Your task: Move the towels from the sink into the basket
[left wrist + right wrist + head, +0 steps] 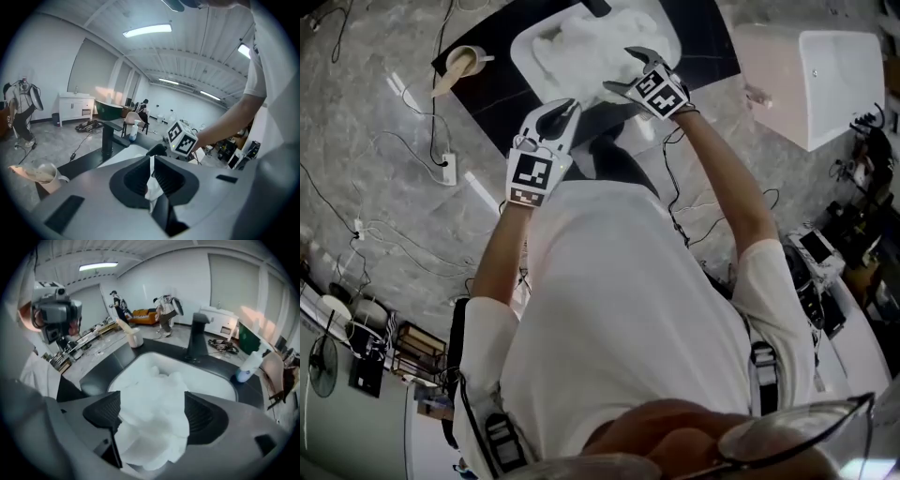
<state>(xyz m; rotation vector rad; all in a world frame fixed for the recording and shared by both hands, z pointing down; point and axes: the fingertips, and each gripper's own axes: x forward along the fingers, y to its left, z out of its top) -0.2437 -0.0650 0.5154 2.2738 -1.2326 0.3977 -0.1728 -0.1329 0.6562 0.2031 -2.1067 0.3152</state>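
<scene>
Dark table (pixel 492 94) carries the white sink (pixel 521 64) heaped with soft, light towels (pixel 581 37), best pinched at a raised fold; right gripper (pixel 620 69) hangs wide open over them, left gripper (pixel 566 106) closed nearby.

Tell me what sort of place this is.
Most likely a large workshop or test hall, not a home bathroom. The sink full of towels sits in a freestanding counter, cables trail over the floor, and benches crowded with equipment stand at one side.
</scene>
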